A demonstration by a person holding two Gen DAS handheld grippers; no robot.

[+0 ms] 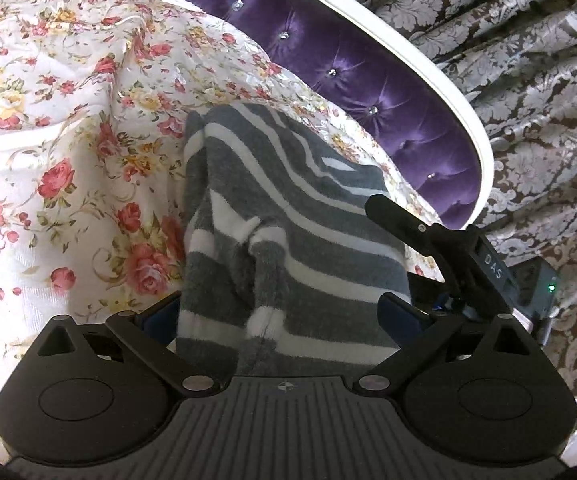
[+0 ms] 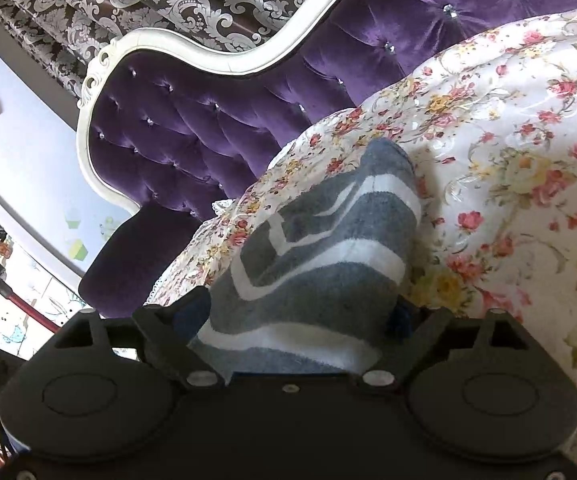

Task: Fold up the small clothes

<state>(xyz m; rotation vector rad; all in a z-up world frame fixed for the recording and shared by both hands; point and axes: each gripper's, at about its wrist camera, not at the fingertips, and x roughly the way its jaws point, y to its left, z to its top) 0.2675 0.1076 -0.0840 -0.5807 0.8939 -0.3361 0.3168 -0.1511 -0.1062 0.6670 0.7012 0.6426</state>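
We've got a grey-and-white striped garment point(image 1: 288, 216) lying on the floral sheet point(image 1: 48, 120), near the bed's edge by the purple headboard point(image 1: 368, 92). It's bunched and partly folded over itself, w/ a small sleeve point(image 1: 266, 264) lying across the front.

Left gripper point(image 1: 288, 312): our jaws stand wide, one blue pad on each side of the garment's near end. The cloth fills the gap betw. them, but we can't tell if the pads actually touch it; it doesn't look pinched.

Right gripper point(image 2: 300, 320): jaws spread wide too, w/ the garment point(image 2: 320, 248) mounded betw. them and running back over the gripper's body. The pads sit at the cloth's sides, not squeezing it. In the left wrist view we see the right gripper point(image 1: 420, 232) from outside: a black finger lies over the garment's right edge, apart from our left one.

Bkgd: brown damask curtain point(image 1: 528, 80) behind the headboard, whose white carved frame point(image 2: 88, 120) curves round the tufted velvet. In the right wrist view, the headboard point(image 2: 208, 128) sits beyond the sheet point(image 2: 508, 160), w/ a pale wall and some clutter at far left, too blurred to make out.
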